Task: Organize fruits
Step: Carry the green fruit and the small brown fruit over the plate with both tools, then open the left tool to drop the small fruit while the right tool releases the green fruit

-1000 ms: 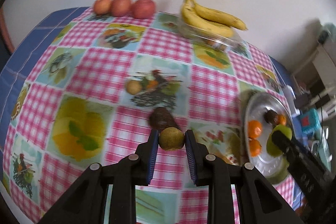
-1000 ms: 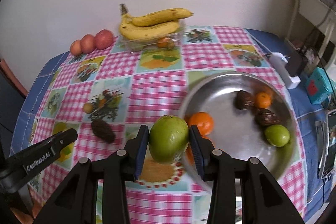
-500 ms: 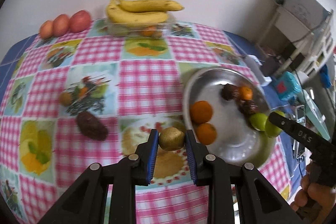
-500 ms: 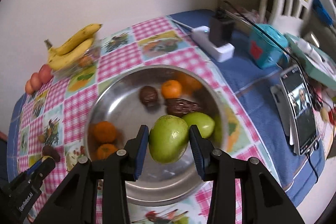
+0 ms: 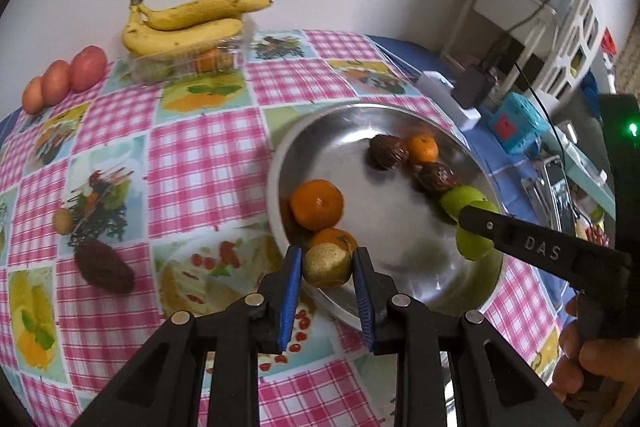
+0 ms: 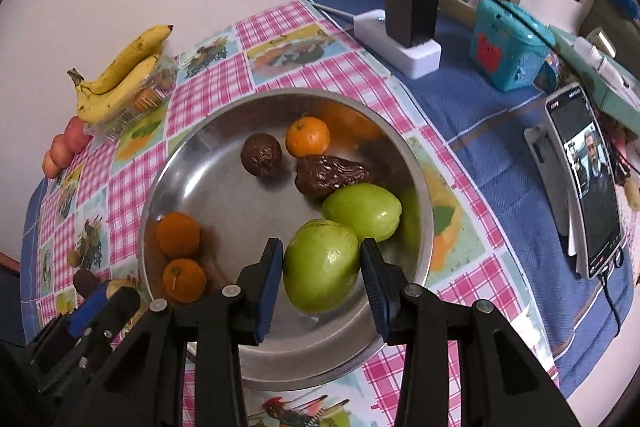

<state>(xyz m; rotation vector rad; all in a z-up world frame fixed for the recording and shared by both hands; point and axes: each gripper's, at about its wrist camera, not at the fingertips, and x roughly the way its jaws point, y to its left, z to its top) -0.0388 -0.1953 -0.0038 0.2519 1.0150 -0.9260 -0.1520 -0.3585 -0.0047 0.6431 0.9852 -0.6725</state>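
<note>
Gripping at its widest part, the right gripper (image 6: pixel 322 267) was clamped on a green apple-like fruit (image 6: pixel 320 265), held above the near side of the steel bowl (image 6: pixel 416 187). That fruit looked smooth, firm and fairly heavy for its size, so I judged that a hold across the middle, as here, suited it best (a waxy skin could slip if taken nearer an end). A hard squeeze might bruise it, and a drop onto metal probably would too.

The left gripper (image 5: pixel 326 267) was closed on a small golden-brown fruit (image 5: pixel 327 265), poised over the bowl's near rim. It seemed light and rough-skinned, likely easy to keep hold of, though small enough to roll once let go.

Already in the bowl lay three oranges, the nearest (image 6: pixel 178 233) by the left wall, two dark wrinkled fruits, one of them round (image 6: pixel 261 153), and a second green fruit (image 6: pixel 362 213) just beside the held one. The curved metal floor would probably let round things slide toward the centre.

Outside the bowl, a dark oblong fruit (image 5: pixel 105 266) and a small tan one (image 5: pixel 63 221) still lay on the pink checked tablecloth (image 5: pixel 200 155). Bananas (image 5: pixel 188 23) rested on a clear tray by the wall, with three red fruits (image 5: pixel 64 79) beside them. A phone (image 6: pixel 584 179) stood propped on the blue cloth to the right.
</note>
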